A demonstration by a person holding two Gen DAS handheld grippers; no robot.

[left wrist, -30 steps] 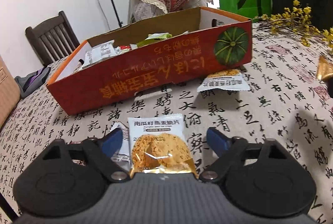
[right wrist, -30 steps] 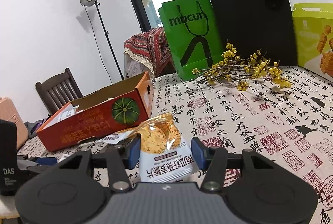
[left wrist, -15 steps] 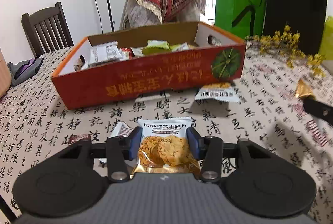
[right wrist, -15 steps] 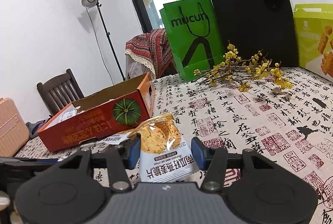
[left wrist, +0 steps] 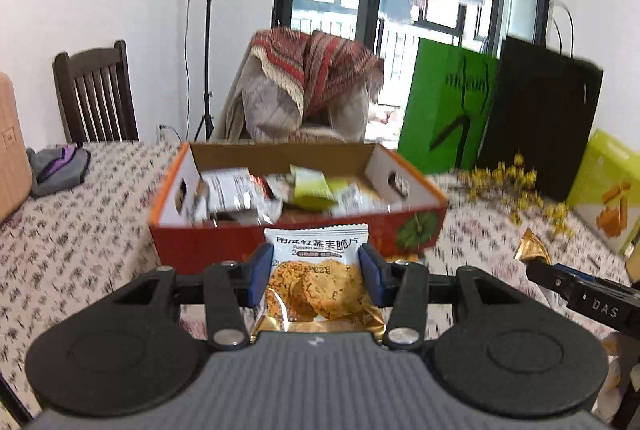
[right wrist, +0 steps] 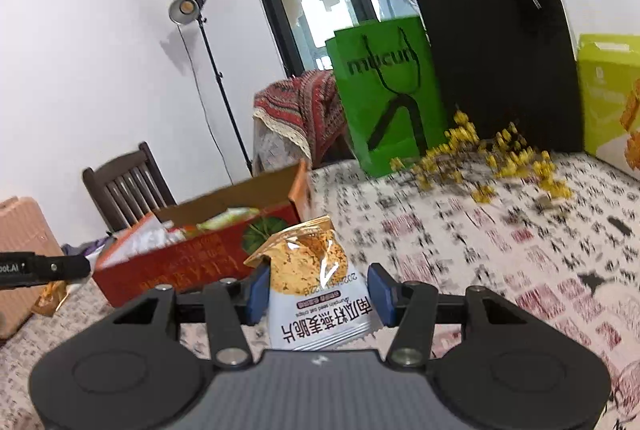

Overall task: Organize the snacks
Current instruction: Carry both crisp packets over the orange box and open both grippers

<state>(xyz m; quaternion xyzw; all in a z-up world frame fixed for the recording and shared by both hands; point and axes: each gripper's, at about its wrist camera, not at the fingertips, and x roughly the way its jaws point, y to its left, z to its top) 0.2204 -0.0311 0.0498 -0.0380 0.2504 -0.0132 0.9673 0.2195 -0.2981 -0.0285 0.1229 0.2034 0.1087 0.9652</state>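
My left gripper (left wrist: 316, 272) is shut on a white-and-gold cracker packet (left wrist: 318, 282), held upright in the air in front of the orange pumpkin box (left wrist: 276, 242). Several snack packets (left wrist: 240, 194) lie inside that box. My right gripper (right wrist: 318, 290) is shut on a second cracker packet (right wrist: 316, 282), gold end up, above the tablecloth. The orange box (right wrist: 188, 266) sits to its left. The right gripper's tip with a gold packet corner (left wrist: 530, 250) shows at the right edge of the left wrist view.
A calligraphy-print cloth (right wrist: 500, 250) covers the table. A green bag (right wrist: 388, 98), a black bag (right wrist: 496, 54), a lime-yellow box (right wrist: 612, 102) and yellow flower sprigs (right wrist: 492, 154) stand at the back. A dark wooden chair (left wrist: 94, 94) and a draped chair (left wrist: 308, 82) stand behind the table.
The left gripper closed on the cracker packet lying on the cloth and lifted it up toward the orange box. The right gripper, with its packet, rose slightly.
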